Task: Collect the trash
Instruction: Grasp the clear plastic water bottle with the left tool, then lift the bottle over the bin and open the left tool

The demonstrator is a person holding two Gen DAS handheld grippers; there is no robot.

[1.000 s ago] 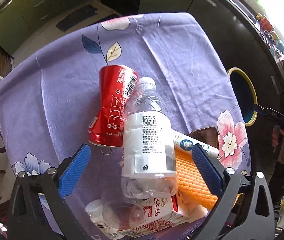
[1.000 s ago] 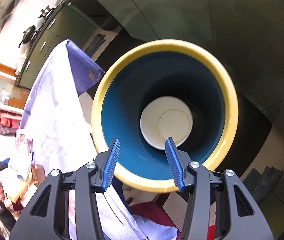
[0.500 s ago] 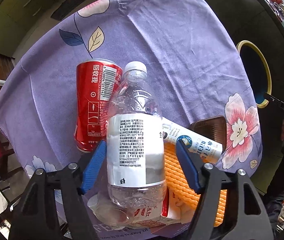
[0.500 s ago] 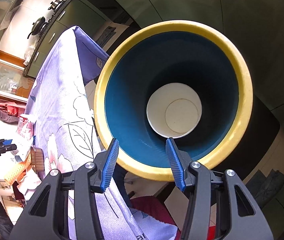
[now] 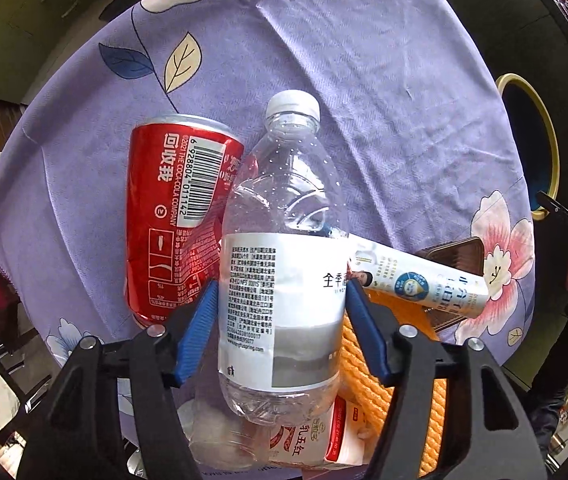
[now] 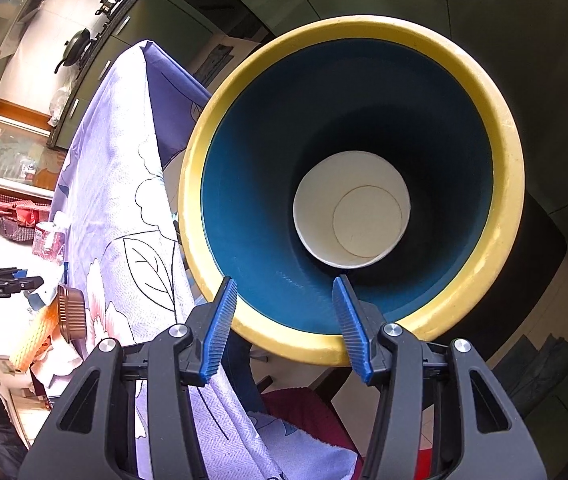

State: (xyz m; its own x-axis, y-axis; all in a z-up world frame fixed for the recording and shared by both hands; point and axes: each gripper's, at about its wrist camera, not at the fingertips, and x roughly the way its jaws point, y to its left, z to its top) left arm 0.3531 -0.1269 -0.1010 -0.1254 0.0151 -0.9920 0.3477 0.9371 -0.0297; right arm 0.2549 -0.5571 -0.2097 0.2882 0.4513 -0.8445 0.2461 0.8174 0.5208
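My left gripper (image 5: 281, 316) has dropped over the clear bottle (image 5: 284, 264) lying on the purple cloth (image 5: 364, 80), its jaws closing from wide apart until both pads touch the label. My right gripper (image 6: 284, 308) hangs unclenched and empty over the yellow-rimmed bin (image 6: 508, 160), so the bottle looks ready to lift.

Handheld two-finger grippers, wrist views.
Left gripper (image 5: 281, 332) and right gripper (image 6: 284, 320): black triangular-cutout frames, silver pivot screws, ribbed blue pads (image 6: 219, 324); dark sleeve (image 5: 556, 364) at edge.
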